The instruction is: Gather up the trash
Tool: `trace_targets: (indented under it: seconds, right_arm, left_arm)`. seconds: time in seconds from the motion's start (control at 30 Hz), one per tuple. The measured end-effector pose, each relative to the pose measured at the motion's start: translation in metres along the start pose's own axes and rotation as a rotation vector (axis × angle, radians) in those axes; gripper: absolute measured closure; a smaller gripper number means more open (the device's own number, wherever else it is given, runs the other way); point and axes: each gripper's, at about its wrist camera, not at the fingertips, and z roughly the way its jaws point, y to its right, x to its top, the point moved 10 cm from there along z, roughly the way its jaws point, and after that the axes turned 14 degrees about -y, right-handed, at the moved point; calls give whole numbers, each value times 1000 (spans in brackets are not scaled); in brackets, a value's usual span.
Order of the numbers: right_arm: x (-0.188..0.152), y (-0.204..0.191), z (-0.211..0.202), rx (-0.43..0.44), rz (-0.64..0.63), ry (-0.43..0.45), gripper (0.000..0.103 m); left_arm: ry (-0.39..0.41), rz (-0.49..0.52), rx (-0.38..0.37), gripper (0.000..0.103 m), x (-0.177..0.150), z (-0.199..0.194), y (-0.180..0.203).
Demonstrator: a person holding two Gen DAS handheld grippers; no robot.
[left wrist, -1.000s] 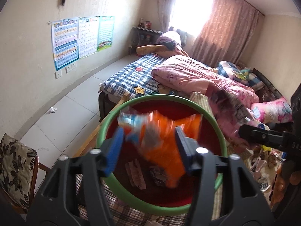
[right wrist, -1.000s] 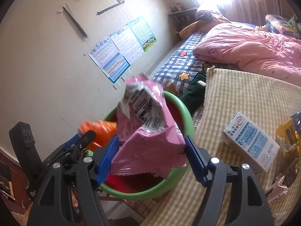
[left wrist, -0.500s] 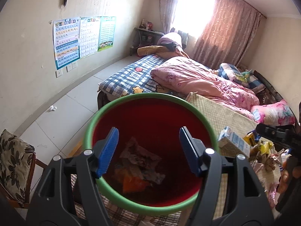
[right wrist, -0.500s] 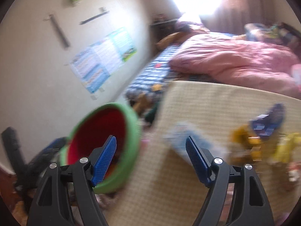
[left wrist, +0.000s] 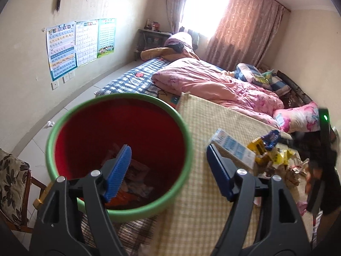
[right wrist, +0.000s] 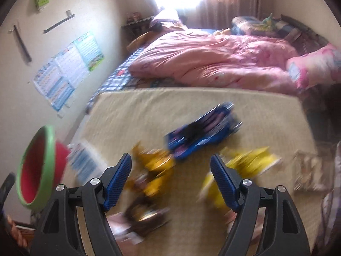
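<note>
Over the mat, both grippers now empty, jaws apart: left gripper (left wrist: 169, 170), right gripper (right wrist: 170, 179). Orange and pink wrappers dropped into the bucket (left wrist: 64, 123) at 9 o'clock. Remaining trash: milk carton (left wrist: 234, 147), blue wrapper (right wrist: 202, 132), yellow wrappers (right wrist: 245, 162). Right one's swinging onto the pile.

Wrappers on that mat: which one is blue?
The dark blue wrapper, lying farthest from the right tool; the wrappers nearer it are yellow.
</note>
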Motion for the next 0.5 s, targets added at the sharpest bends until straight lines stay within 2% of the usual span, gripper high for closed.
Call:
trace_targets:
  seconds: [0.1, 0.2, 0.37, 0.4, 0.47, 0.5]
  right_arm:
    - [21, 39, 23, 2, 101, -59, 26]
    - [34, 56, 47, 20, 148, -125, 26]
    - [43, 56, 68, 17, 112, -188, 27]
    - [45, 54, 69, 16, 96, -187, 29]
    - [44, 48, 71, 10, 51, -181, 45]
    - [44, 44, 70, 7, 15, -174, 48]
  left_arm:
    - [-20, -1, -10, 31, -7, 5, 16]
    - [-38, 10, -26, 27, -11, 12, 34]
    - [-62, 30, -55, 21, -12, 27, 70]
    - [-67, 31, -59, 21, -12, 30, 76]
    - [-90, 32, -61, 20, -11, 43, 86]
    - [-104, 27, -66, 20, -11, 50, 90]
